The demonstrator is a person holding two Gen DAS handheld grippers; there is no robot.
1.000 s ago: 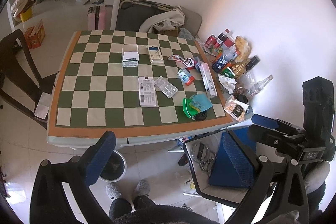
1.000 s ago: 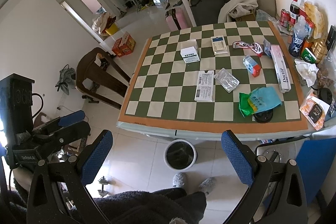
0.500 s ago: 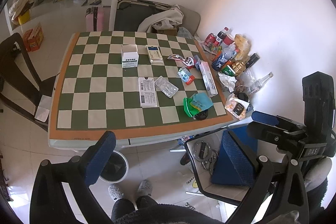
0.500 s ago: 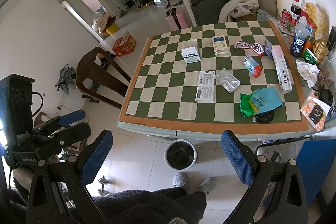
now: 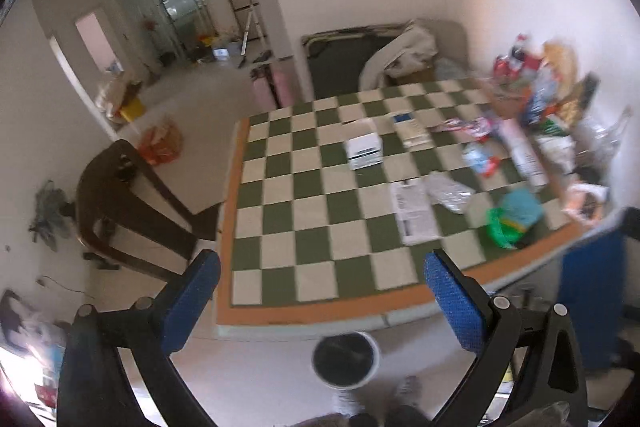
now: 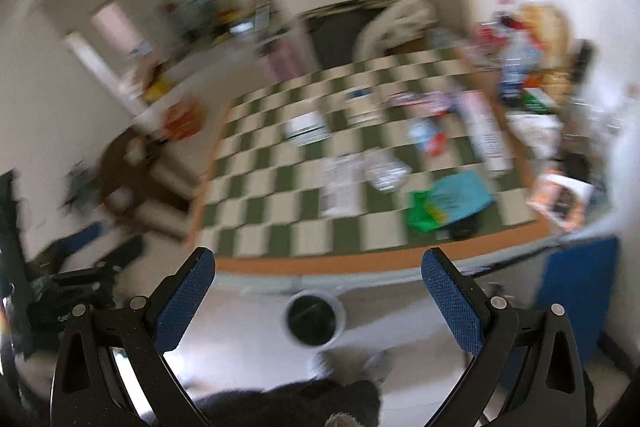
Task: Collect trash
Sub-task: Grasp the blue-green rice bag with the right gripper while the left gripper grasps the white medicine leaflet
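A green-and-white checkered table [image 5: 304, 227] [image 6: 280, 187] holds scattered trash: a white box [image 5: 363, 150], a paper leaflet [image 5: 414, 215], a clear blister pack [image 5: 450, 191], a green and blue wrapper [image 5: 514, 217] [image 6: 448, 205], a long white tube box [image 5: 524, 157]. A white bin with a black liner [image 5: 345, 359] [image 6: 314, 321] stands on the floor at the table's front edge. My left gripper [image 5: 322, 297] is open and empty, above the floor before the table. My right gripper [image 6: 318, 291] is open and empty, above the bin. Both views are blurred.
A dark wooden chair [image 5: 128, 203] stands left of the table. A blue chair [image 5: 592, 291] is at the front right corner. Bottles and snack bags [image 5: 548, 91] crowd the table's far right side. The left gripper shows at the left of the right wrist view [image 6: 72, 267].
Both grippers have swung forward and lower toward the table's front edge; the views now look more level across the table. Both stay open and empty.
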